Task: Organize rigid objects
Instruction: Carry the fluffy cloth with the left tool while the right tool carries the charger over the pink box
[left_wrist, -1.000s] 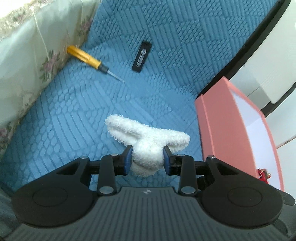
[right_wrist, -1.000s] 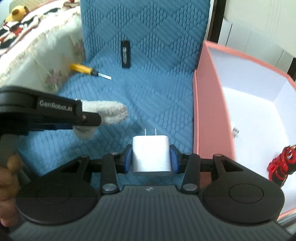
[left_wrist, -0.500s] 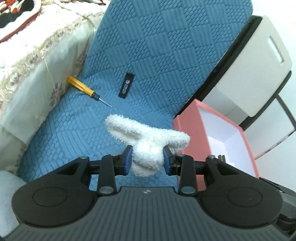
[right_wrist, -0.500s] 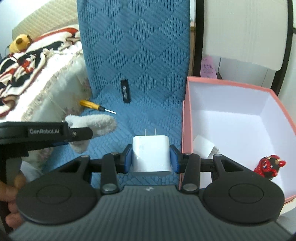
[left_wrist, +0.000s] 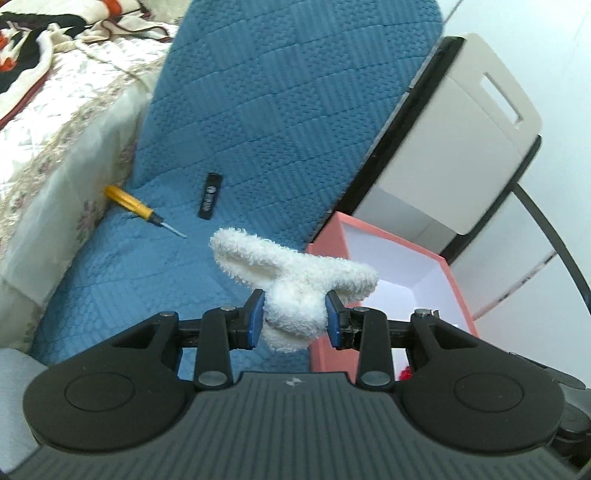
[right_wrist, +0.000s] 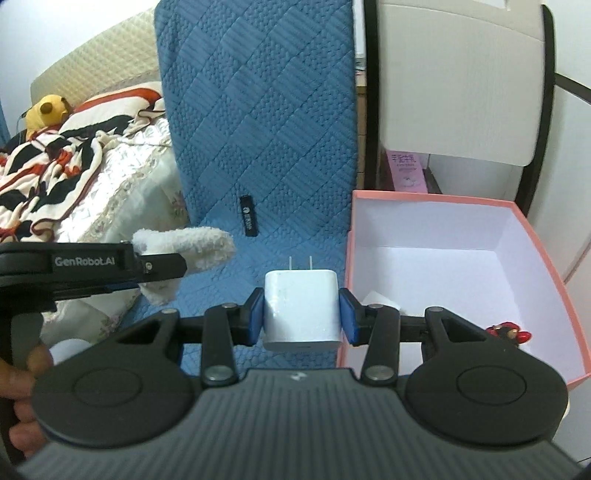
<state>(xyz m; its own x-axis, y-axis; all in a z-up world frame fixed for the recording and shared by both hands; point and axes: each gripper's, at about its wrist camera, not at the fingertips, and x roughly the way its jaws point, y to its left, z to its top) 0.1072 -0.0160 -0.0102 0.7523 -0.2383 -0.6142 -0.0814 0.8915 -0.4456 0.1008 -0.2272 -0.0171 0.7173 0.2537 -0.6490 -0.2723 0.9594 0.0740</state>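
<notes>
Tongs of the left gripper (left_wrist: 294, 318) pinch a fluffy white toy (left_wrist: 295, 284) in the left wrist view, its blue pads (left_wrist: 255, 319) pressed into the toy's round body while two long terry ears spread out above them. The toy hangs over a blue quilted cover (left_wrist: 258, 129), near the corner of a pink box (left_wrist: 391, 266) with a white inside. Farther off on the cover lie a yellow-handled screwdriver (left_wrist: 136, 208) and, apart from it, a black stick (left_wrist: 211, 196). A floral bed (left_wrist: 55, 147) borders the cover on the left.

From the right wrist view, the right gripper (right_wrist: 301, 319) clamps a white charger (right_wrist: 301, 308), a smooth rounded block with two metal prongs pointing away from the camera. It is held above the cover (right_wrist: 266, 110), just beside the box's (right_wrist: 524, 295) near wall. Inside the box lie a small red figure (right_wrist: 508, 331) and a white item, partly hidden. The left gripper (right_wrist: 110, 264) reaches in from the left with the toy (right_wrist: 188, 247).
</notes>
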